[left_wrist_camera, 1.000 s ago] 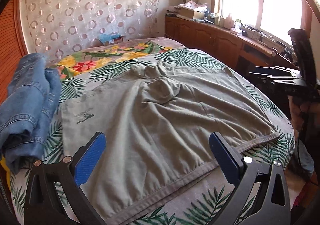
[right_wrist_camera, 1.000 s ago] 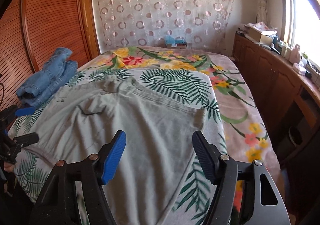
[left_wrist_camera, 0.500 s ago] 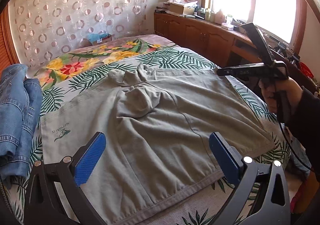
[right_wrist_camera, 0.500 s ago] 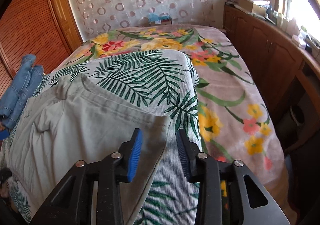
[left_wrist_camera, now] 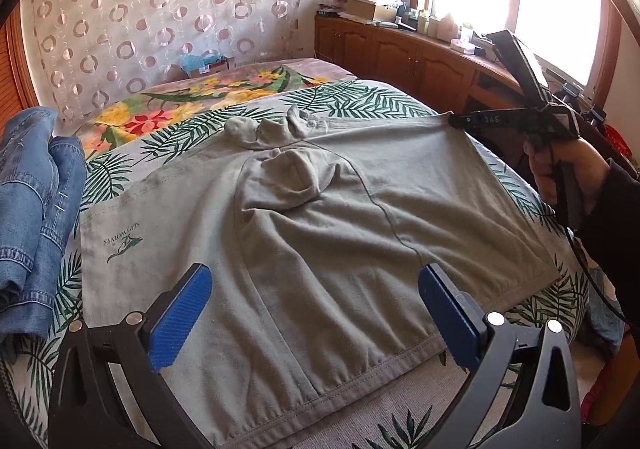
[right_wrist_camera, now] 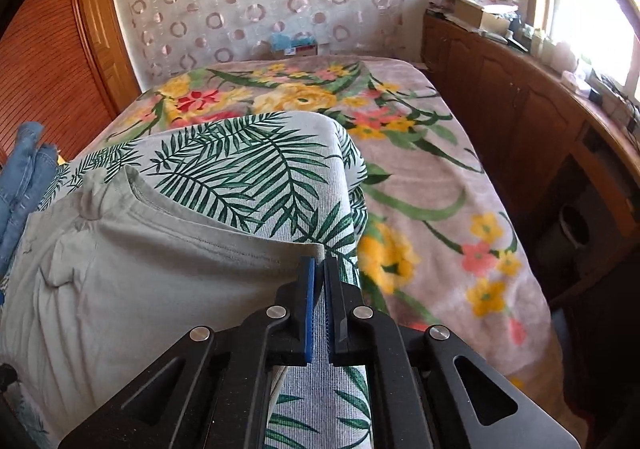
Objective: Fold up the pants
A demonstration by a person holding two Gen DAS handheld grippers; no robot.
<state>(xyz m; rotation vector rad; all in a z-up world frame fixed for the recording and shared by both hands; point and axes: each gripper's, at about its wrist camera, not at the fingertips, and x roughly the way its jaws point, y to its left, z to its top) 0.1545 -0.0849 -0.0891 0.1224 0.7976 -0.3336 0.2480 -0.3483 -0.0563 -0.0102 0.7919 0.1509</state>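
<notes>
One grey pants point(left_wrist_camera: 320, 241), one jeans point(left_wrist_camera: 36, 209)

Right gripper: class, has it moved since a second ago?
Yes. The right gripper has gone forward and down to the corner of the grey pants, nearer the floral blanket, and its jaws have shut on that corner.

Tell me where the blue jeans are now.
The blue jeans lie bunched at the left edge of the bed in the left wrist view, beside the grey pants.
</notes>
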